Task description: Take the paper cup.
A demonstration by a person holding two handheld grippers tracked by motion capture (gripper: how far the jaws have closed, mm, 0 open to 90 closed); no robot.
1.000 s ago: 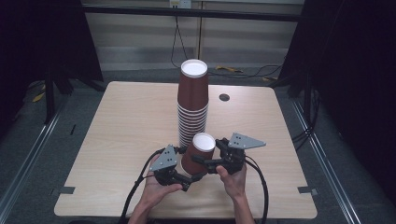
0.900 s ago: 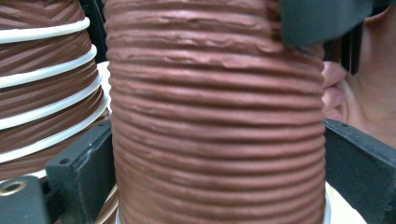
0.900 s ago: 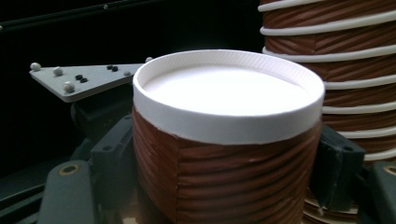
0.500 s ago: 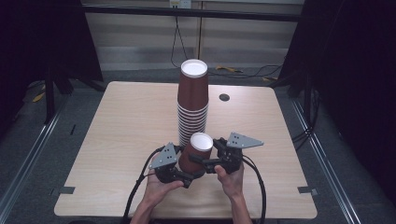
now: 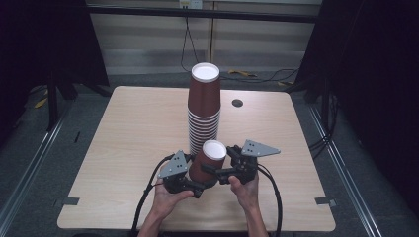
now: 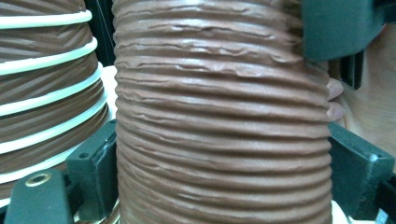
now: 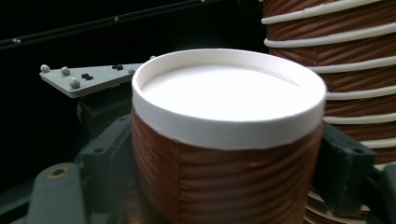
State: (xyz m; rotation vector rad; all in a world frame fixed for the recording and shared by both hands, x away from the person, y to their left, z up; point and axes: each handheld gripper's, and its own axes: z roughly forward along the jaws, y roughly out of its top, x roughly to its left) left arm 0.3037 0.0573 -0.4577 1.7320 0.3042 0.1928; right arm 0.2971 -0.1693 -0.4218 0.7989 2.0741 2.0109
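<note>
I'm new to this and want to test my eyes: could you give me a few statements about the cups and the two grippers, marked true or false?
1. The tall stack of cups stands upside down. True.
2. The single cup lies flat on the table. False: it is between both grippers.
3. The left gripper holds a spoon. False: its jaws flank the single cup's ribbed wall.
4. The right gripper is at the same cup. True.

black hand-held gripper (image 5: 197,185), grey three-cornered plate (image 5: 260,148), black cable (image 5: 273,197).
</note>
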